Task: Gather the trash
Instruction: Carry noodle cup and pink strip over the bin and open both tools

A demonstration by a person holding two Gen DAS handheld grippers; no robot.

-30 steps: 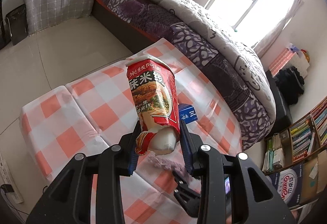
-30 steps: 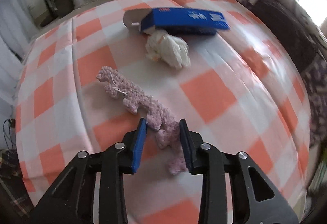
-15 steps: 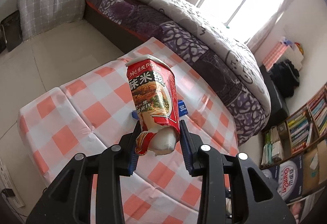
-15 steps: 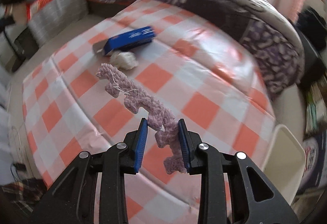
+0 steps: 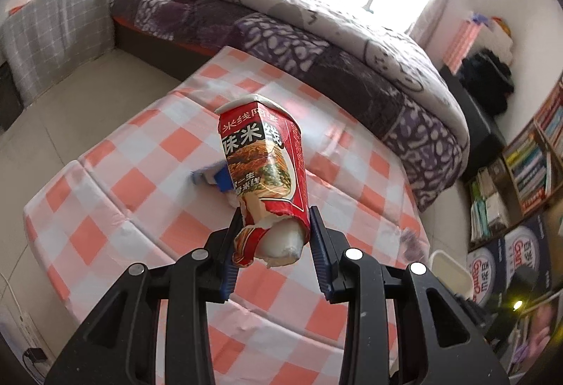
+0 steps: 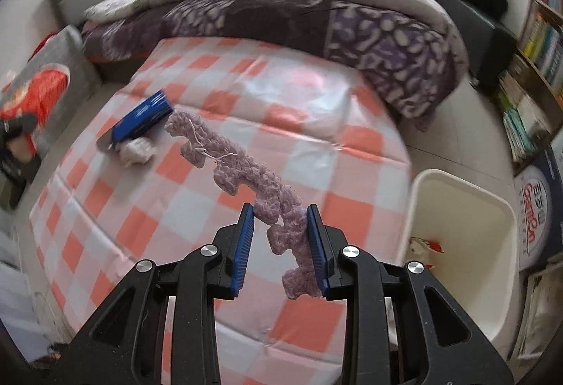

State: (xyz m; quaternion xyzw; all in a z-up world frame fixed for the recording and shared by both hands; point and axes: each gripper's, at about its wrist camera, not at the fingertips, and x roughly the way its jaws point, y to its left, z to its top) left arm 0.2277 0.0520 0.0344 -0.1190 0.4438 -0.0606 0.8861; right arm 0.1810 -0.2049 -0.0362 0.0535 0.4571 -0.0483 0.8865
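Note:
My left gripper is shut on a crushed red noodle cup and holds it high above the checkered table. My right gripper is shut on a purple crocheted strip, lifted above the table. The strip hangs against the right pad. A blue box and a white crumpled wad lie on the table's left part. The blue box also shows behind the cup in the left wrist view. A white bin stands on the floor right of the table.
A bed with a purple and grey quilt runs behind the table. Bookshelves and a blue carton stand at the right. A grey checked cushion leans at the far left. The bin holds a scrap of wrapper.
Both grippers have risen from the table with their loads. The right gripper has swung right, bringing the white bin into view. The left view now takes in the whole table.

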